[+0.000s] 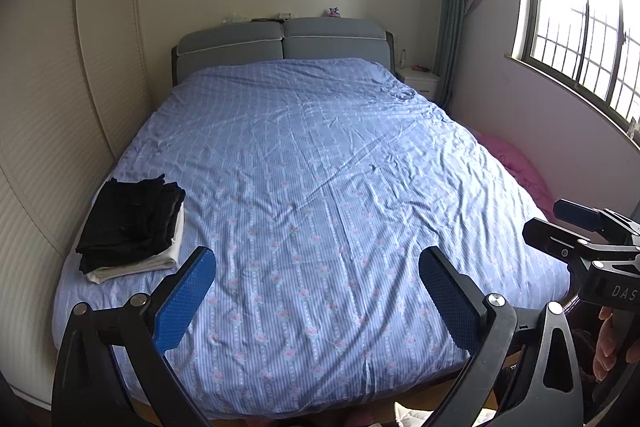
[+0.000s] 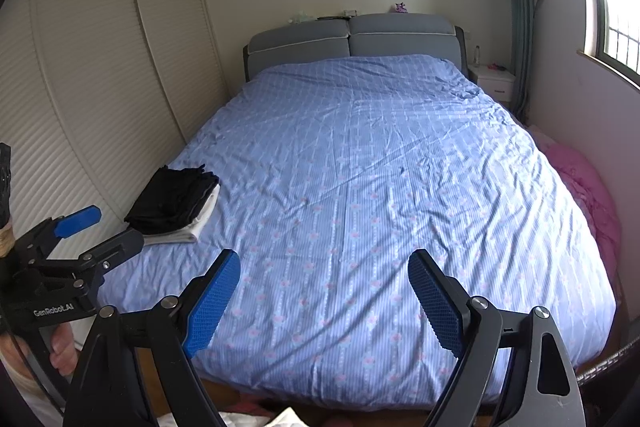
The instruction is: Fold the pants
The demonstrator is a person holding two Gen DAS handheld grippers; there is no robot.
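- Two grippers hover above the foot of a bed, both with nothing between their blue pads.
- Far left, a louvred wardrobe (image 1: 48, 131) runs alongside the bed.
- Next, at the bed's left edge, folded black pants (image 1: 132, 223) lie stacked on a folded white garment (image 1: 160, 259); in the right wrist view the same stack (image 2: 174, 199) sits just beyond the left gripper.
- The left gripper (image 1: 316, 291) has its jaws spread wide, holding nothing, over the blue flowered bedspread (image 1: 320, 167).
- The right gripper (image 2: 324, 295) is likewise spread wide and empty; from the left wrist view it shows at the right edge (image 1: 560, 223).
- A grey padded headboard (image 1: 280, 43) stands at the far end.
- A white nightstand (image 1: 420, 79) sits right of the headboard.
- Pink bedding (image 2: 588, 195) lies beside the bed's right edge.
- A barred window (image 1: 580, 19) fills the far right.
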